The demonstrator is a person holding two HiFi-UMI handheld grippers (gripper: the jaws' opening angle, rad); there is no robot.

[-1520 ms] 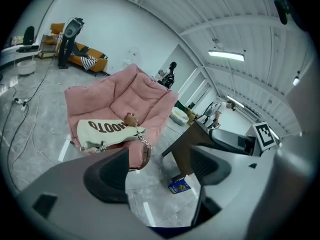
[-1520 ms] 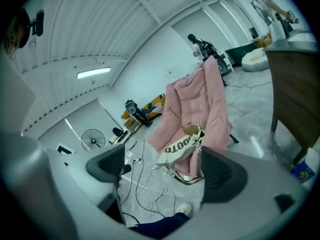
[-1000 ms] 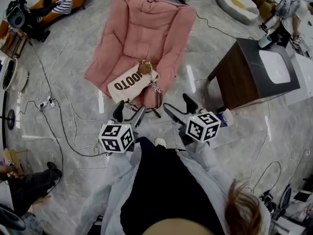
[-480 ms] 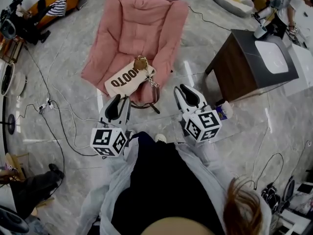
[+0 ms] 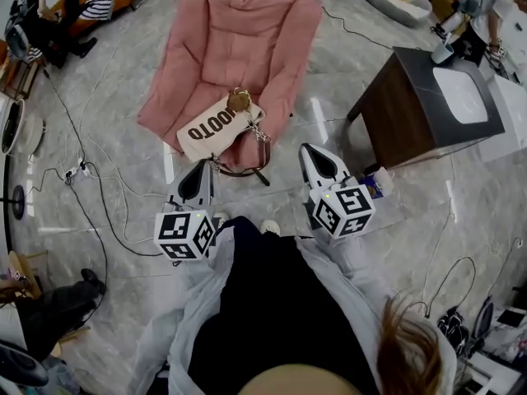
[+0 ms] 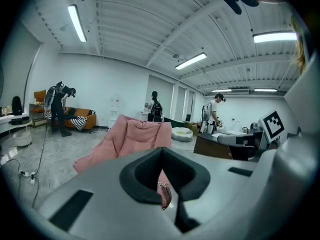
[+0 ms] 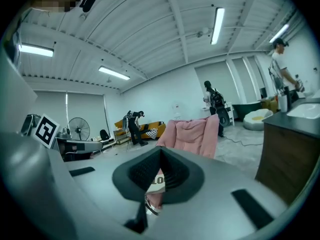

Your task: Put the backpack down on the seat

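– Fingers (image 6: 90,189) of the left gripper (image 5: 201,168): what state?
– Together, having just been closing, with nothing between them. The gripper hangs just short of the chair's front edge, apart from the bag.

– Where is the backpack (image 5: 216,128)?
– It lies flat on the front of the pink chair (image 5: 247,31) seat, lettered face up. Its brown strap (image 5: 244,172) hangs over the front edge.

– And the right gripper (image 5: 313,151)?
– Its jaws have likewise just been closing and are now together on nothing. It is off the chair's right corner, well clear of the bag.

– How will the bag handle?
– I judge it soft and light. The cloth lies slack and flat, so there is probably little inside. Lifted at one point, it would likely sag and fold. The chain (image 5: 260,137) and the brown charm (image 5: 239,99) hang loose and would swing. The best hold is the strap near where it joins the body, or a pinch of cloth at the top. The chain looks thin and slippery.

– What is hidden?
– In the left gripper view the jaws cover the bag, and only a loop of strap and chain shows beneath them. No view shows the underside or any shoulder straps. The right gripper view shows only a scrap of lettering and some strap. How far the bag overhangs the seat edge cannot be settled.
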